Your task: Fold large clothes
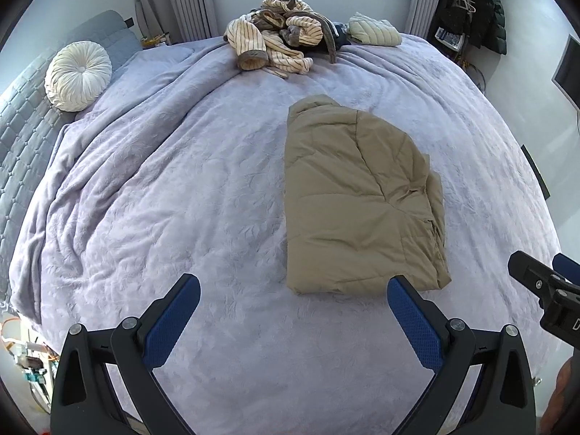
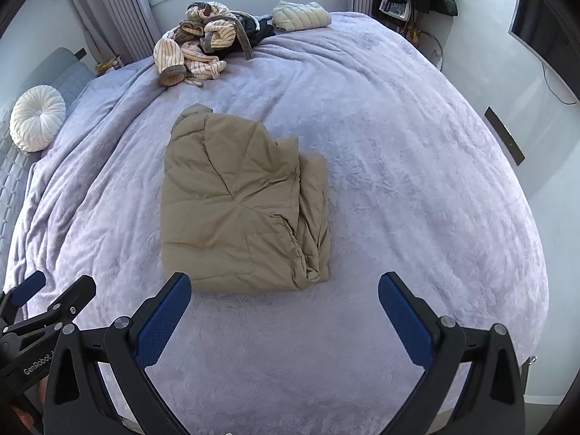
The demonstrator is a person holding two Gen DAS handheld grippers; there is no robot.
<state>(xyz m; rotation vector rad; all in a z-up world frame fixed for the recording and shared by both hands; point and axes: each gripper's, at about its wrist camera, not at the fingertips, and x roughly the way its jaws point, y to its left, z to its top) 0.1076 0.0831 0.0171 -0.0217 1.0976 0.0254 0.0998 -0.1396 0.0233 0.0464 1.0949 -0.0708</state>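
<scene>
Ahead of both pairs of fingers, a tan padded jacket (image 1: 359, 199) lies folded into a compact block on the lilac blanket (image 1: 181, 199) of the bed. The left gripper (image 1: 293, 295) has its blue-padded fingers (image 1: 174, 322) spread wide and holds nothing; the near edge of the jacket lies just beyond its right finger, on the right side of the gap. The right gripper (image 2: 284, 291) is also spread wide and holds nothing; here the near left corner of the jacket (image 2: 239, 203) lies just beyond its left finger. Both grippers hover above the blanket, side by side, and each one shows at the edge of the other view. Far beyond the fingers, near the window, a striped robe (image 1: 279, 34) lies in a loose heap, and a pale green quilted garment (image 1: 375, 30) lies folded beside it. A round white cushion (image 1: 78, 76) leans on the grey headboard (image 1: 21, 123), far to the left.
</scene>
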